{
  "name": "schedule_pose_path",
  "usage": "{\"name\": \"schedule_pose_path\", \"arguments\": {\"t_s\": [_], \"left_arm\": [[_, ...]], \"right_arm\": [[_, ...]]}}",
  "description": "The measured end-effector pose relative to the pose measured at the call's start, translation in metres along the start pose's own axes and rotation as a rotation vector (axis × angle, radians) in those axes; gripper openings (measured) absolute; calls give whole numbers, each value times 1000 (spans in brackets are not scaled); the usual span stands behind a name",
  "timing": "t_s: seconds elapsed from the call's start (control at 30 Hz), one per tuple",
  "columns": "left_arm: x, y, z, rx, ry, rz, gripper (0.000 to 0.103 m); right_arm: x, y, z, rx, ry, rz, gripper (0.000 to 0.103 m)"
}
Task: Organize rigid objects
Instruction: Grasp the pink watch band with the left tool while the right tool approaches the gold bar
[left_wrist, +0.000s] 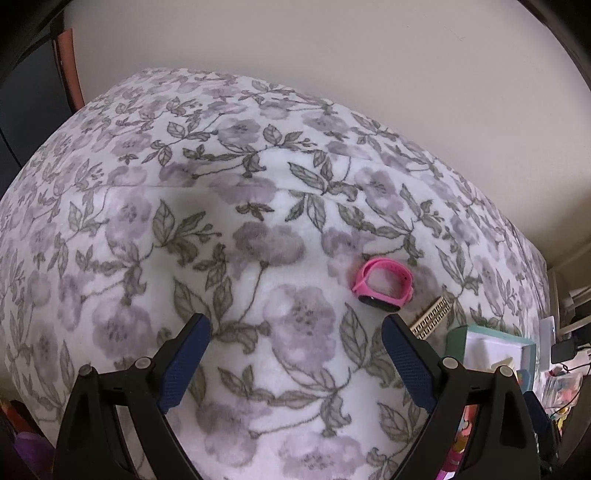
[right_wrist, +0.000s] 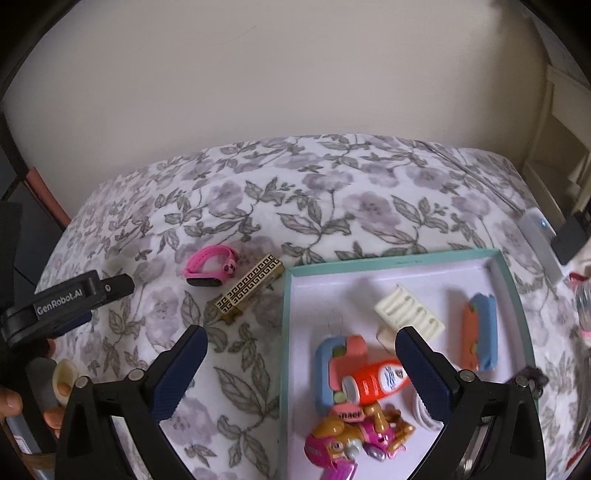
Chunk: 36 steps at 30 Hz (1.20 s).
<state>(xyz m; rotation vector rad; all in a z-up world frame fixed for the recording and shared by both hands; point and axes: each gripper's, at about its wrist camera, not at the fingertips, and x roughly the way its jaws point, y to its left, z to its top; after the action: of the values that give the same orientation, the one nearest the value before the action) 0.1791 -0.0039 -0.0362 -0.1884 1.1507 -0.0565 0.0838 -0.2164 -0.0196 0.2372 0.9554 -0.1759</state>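
Observation:
A pink wristwatch lies on the floral blanket, ahead and to the right of my open left gripper, which holds nothing. Just right of the watch lies a black-and-gold patterned bar. In the right wrist view the same watch and bar lie left of a teal-rimmed box. The box holds an orange bottle, a cream slotted piece, an orange-and-blue item and a pink-and-gold toy bike. My right gripper hangs open over the box's left wall.
The floral blanket covers the whole bed, with a plain wall behind. A white device and a black block sit at the bed's right edge. A hand holds the left tool's black body at the left.

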Motion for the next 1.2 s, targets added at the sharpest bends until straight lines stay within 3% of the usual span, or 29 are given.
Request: {"name": "schedule_pose_path", "arguments": {"t_s": [0.3, 0.57, 0.67, 0.73, 0.83, 1.1, 1.2], "left_arm": [[32, -4, 24, 22, 37, 9, 94], [59, -21, 36, 71, 35, 12, 90], [66, -29, 39, 104, 27, 9, 83], [72, -34, 39, 126, 29, 14, 70], [80, -36, 38, 136, 30, 14, 64], [78, -45, 39, 198, -5, 4, 54], [77, -52, 36, 239, -19, 8, 45]], "right_arm": [[39, 5, 31, 41, 83, 42, 102], [63, 14, 64, 47, 129, 64, 82], [71, 19, 67, 30, 148, 68, 74], [76, 23, 67, 18, 159, 65, 70], [84, 26, 68, 9, 178, 57, 61], [92, 31, 68, -6, 199, 51, 58], [93, 33, 68, -16, 204, 49, 55]]}}
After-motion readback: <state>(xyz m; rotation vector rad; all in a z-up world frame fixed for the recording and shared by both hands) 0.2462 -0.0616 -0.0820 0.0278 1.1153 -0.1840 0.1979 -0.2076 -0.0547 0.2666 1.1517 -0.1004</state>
